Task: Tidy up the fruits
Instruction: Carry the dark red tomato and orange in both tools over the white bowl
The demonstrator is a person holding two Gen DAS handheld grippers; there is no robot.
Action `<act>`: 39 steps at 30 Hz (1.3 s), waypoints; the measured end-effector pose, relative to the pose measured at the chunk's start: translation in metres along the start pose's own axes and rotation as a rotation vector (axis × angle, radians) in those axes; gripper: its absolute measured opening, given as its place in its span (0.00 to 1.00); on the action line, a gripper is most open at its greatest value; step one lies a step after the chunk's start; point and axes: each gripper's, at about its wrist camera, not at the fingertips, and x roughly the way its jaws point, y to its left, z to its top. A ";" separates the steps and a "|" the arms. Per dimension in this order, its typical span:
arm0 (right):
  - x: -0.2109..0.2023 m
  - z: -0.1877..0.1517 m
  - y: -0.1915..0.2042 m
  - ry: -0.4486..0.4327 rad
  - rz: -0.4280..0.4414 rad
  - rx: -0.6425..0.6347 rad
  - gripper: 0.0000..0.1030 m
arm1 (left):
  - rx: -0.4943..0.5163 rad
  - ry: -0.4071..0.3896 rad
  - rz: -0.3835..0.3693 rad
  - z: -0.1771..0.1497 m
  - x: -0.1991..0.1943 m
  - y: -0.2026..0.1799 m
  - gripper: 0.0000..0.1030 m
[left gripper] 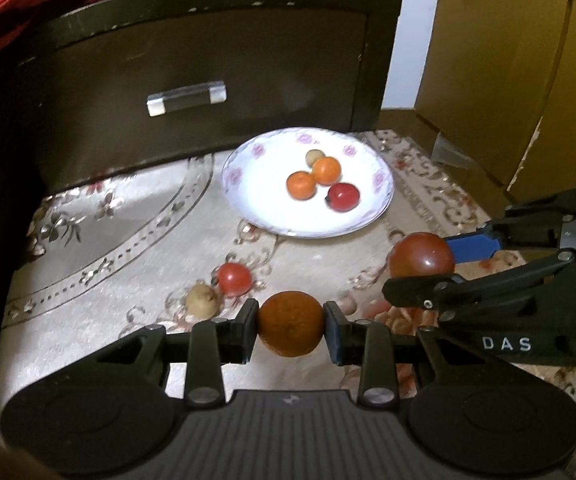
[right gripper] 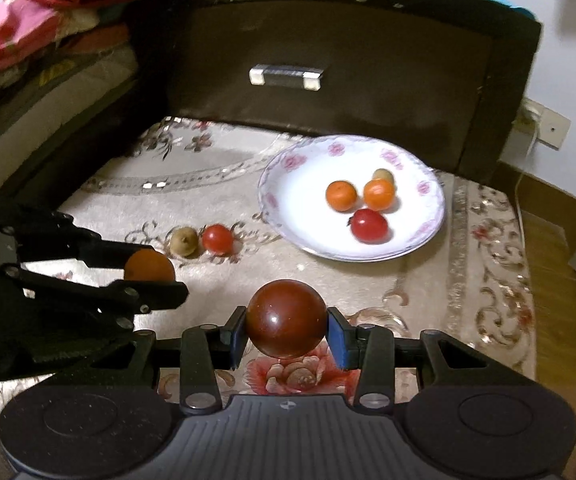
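My left claw (left gripper: 290,328) grips an orange (left gripper: 290,323); my right claw (right gripper: 287,330) grips a dark red fruit (right gripper: 286,318). Both hover near the worktop (right gripper: 328,280), the plate (right gripper: 288,216) farther off.

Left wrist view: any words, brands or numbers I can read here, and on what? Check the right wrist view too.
"DAS": white letters on the black arm of the right tool, seen in the left wrist view.
A small emblem on each tool's grey base: a mark, no letters to read.
Plate, fruit, drawer: no text.
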 end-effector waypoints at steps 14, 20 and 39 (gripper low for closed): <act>-0.001 0.011 -0.013 -0.038 -0.022 0.062 0.36 | -0.026 -0.015 0.013 0.019 0.015 0.002 0.39; 0.007 0.019 -0.024 -0.045 -0.020 0.084 0.36 | -0.027 -0.018 0.019 0.028 0.028 0.003 0.39; 0.039 0.054 -0.054 -0.068 -0.028 0.114 0.37 | -0.014 -0.056 0.062 0.068 0.067 0.008 0.37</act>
